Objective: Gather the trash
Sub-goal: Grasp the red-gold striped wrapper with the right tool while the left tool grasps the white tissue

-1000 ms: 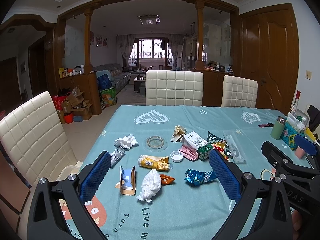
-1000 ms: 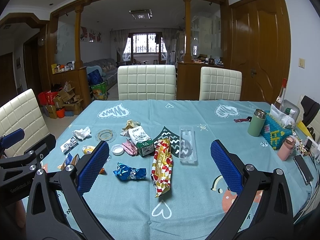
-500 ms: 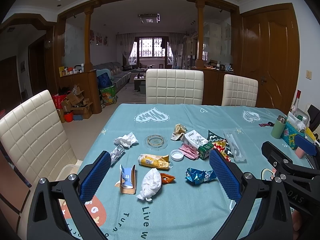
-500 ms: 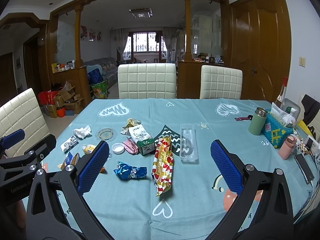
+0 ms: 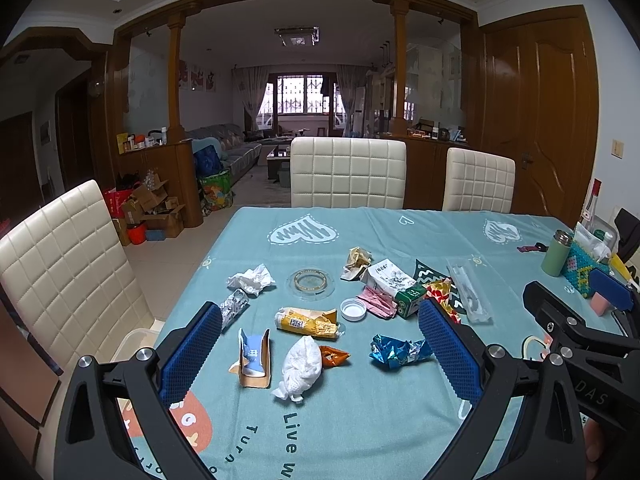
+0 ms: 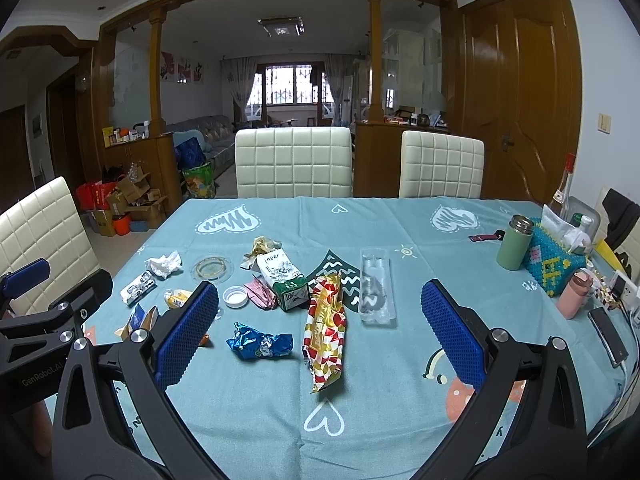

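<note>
Over the near edge of the desk [image 6: 400, 216] I held both tools above the cloth, the left tool [image 5: 320, 348] and the right tool [image 6: 320, 326] each spread wide and holding nothing. The trash lay scattered ahead of me, all of it on the teal cloth from about ten to one o'clock. Nothing had been collected yet, I judged, so the step was a first pick. For the left tool the crumpled white tissue [image 5: 300, 364] sat almost dead ahead at twelve, and I reckoned it best to come straight down, straddle its thick middle and close gently, since soft paper gives. For the right tool the long red-and-yellow wrapper [image 6: 326, 328] lay at twelve, end-on; pinching it across its narrow width looked surer than along its length. The blue foil wrapper [image 6: 258, 345] lay just beside it at eleven and could be dragged along. The small orange wrapper [image 5: 334, 356] touched the tissue at its right. Farther off stood the green carton [image 6: 286, 282], a white cap [image 6: 235, 296] and a glass ashtray [image 6: 212, 268], which was no trash. At two o'clock the green flask [image 6: 514, 244], pink bottle [image 6: 576, 294] and phone [image 6: 610, 334] were to be left alone. I saw no bin.
</note>
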`<state>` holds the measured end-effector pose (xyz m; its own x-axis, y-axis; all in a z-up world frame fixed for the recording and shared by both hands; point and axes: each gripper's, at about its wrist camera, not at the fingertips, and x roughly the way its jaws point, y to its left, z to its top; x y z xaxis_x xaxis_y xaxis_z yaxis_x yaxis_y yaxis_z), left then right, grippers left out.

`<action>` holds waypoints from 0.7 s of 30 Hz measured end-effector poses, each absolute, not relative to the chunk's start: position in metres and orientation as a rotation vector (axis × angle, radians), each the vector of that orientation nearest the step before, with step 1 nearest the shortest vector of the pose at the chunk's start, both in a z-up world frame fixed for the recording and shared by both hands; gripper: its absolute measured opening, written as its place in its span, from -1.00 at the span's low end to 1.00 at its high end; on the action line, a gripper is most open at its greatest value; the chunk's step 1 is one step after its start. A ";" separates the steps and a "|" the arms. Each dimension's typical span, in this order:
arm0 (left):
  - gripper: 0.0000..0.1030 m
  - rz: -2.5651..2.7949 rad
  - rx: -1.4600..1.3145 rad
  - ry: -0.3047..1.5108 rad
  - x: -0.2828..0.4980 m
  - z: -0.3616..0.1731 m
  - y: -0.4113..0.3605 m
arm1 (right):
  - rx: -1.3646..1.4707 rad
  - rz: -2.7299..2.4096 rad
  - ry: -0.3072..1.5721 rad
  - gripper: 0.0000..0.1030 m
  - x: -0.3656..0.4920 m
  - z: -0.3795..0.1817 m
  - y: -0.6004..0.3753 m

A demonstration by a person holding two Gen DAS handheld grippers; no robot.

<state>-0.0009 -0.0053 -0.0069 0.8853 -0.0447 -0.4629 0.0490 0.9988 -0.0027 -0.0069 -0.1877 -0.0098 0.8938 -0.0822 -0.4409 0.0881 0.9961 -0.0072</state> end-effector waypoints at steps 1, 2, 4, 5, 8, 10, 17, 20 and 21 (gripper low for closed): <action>0.86 -0.049 0.009 0.483 -0.001 -0.008 -0.006 | 0.013 -0.087 0.456 0.94 -0.007 -0.010 -0.188; 0.86 -0.050 0.009 0.485 0.000 -0.008 -0.005 | 0.013 -0.087 0.457 0.94 -0.007 -0.011 -0.187; 0.86 -0.048 0.012 0.493 0.003 -0.010 -0.004 | 0.010 -0.088 0.461 0.94 -0.006 -0.011 -0.186; 0.86 -0.047 0.014 0.502 0.005 -0.013 -0.005 | 0.007 -0.088 0.468 0.94 -0.005 -0.013 -0.185; 0.86 -0.040 0.022 0.526 0.012 -0.022 -0.003 | 0.002 -0.091 0.498 0.94 0.004 -0.024 -0.187; 0.86 -0.032 0.028 0.547 0.017 -0.029 0.000 | 0.007 -0.098 0.531 0.94 0.014 -0.033 -0.192; 0.86 -0.045 0.033 0.733 0.043 -0.088 0.015 | 0.069 -0.094 0.709 0.94 0.052 -0.078 -0.213; 0.86 -0.041 0.061 0.776 0.048 -0.110 0.018 | 0.086 -0.070 0.782 0.94 0.065 -0.100 -0.219; 0.86 -0.042 0.067 0.786 0.050 -0.115 0.018 | 0.088 -0.068 0.805 0.94 0.070 -0.108 -0.220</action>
